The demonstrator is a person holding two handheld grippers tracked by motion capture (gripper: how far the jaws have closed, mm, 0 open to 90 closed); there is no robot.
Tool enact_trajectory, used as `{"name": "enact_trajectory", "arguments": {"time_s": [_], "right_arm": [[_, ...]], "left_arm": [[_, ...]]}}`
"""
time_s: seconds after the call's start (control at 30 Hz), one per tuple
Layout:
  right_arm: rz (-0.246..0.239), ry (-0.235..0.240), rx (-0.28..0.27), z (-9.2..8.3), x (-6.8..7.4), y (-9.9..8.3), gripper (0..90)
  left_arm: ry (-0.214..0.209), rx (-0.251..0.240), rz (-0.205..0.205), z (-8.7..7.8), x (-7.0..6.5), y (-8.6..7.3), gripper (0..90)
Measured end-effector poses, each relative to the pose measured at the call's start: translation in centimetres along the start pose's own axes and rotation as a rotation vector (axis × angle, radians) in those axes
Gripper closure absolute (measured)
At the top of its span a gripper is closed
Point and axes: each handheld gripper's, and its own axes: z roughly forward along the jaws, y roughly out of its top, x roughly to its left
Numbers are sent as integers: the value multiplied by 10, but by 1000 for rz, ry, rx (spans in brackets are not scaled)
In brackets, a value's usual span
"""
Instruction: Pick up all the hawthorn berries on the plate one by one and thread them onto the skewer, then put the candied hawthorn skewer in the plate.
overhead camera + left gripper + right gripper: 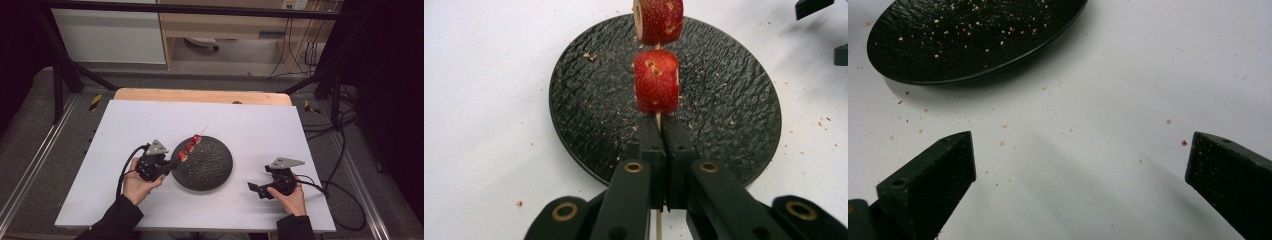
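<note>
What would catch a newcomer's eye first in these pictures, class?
The red strawberry pieces threaded on a thin wooden skewer, held over the black round plate at the table's middle. The left claw pinches the skewer; the right claw gapes empty to the plate's right.

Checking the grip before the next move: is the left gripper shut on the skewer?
Shut. The left gripper has its jaws pressed together on the skewer, just below the strawberry pieces.
</note>
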Motion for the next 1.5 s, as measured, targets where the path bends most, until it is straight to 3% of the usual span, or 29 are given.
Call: {"name": "enact_trajectory", "arguments": {"time_s": [0.73, 1.1, 1.5], "right_arm": [[3, -2, 13, -5, -1, -9, 5], [6, 7, 12, -6, -1, -10, 5], [4, 6, 10, -6, -1, -10, 5]], "left_arm": [[10, 172, -15, 35, -4, 9, 888], [44, 269, 17, 56, -16, 12, 887], [59, 288, 36, 63, -20, 12, 887]]}}
